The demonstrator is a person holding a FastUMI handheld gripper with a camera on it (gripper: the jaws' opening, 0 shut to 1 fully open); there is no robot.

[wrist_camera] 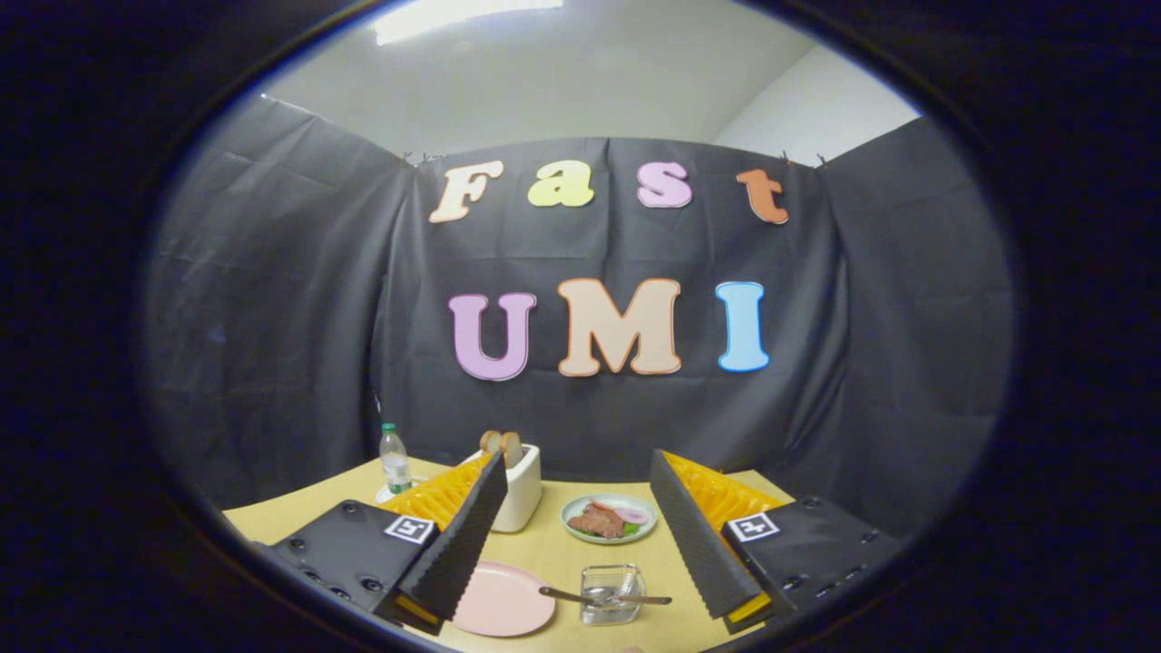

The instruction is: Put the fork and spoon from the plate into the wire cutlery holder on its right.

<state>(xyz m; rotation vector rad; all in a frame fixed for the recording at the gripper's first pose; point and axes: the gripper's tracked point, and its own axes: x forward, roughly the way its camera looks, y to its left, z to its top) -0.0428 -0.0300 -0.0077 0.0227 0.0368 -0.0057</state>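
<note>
Here, gripper view: the claw (573,535) is held above the pale wooden worktop (553,553), looking forward and slightly down toward the black cloth wall. Its two fingers (463,544) are spread wide, one on each side of the scene, with nothing between them but open worktop and the items below. The claw holds nothing.

Counts on the worktop:
- One pink plate (503,599), round, bare on top, lying just beside the left finger, partly under its tip.
- One wire cutlery holder (612,594), a small square see-through basket, standing to the right of the pink plate, between the two fingers and closer to the camera than the other items.
- Two utensils, a fork and a spoon, lie across or in the holder: one handle (567,595) sticks out to the left toward the pink plate, another handle (648,599) points right. Which is the fork and which the spoon I cannot tell at this size.
- One small pale green plate (608,519) with food on it (brown pieces, something red and pink), beyond the holder, between the fingers.
- One white toaster (521,490) with two slices of bread (502,444) standing in it, just behind the left finger.
- One clear bottle (395,461) with a green cap, left of the toaster, near the wall.
</note>
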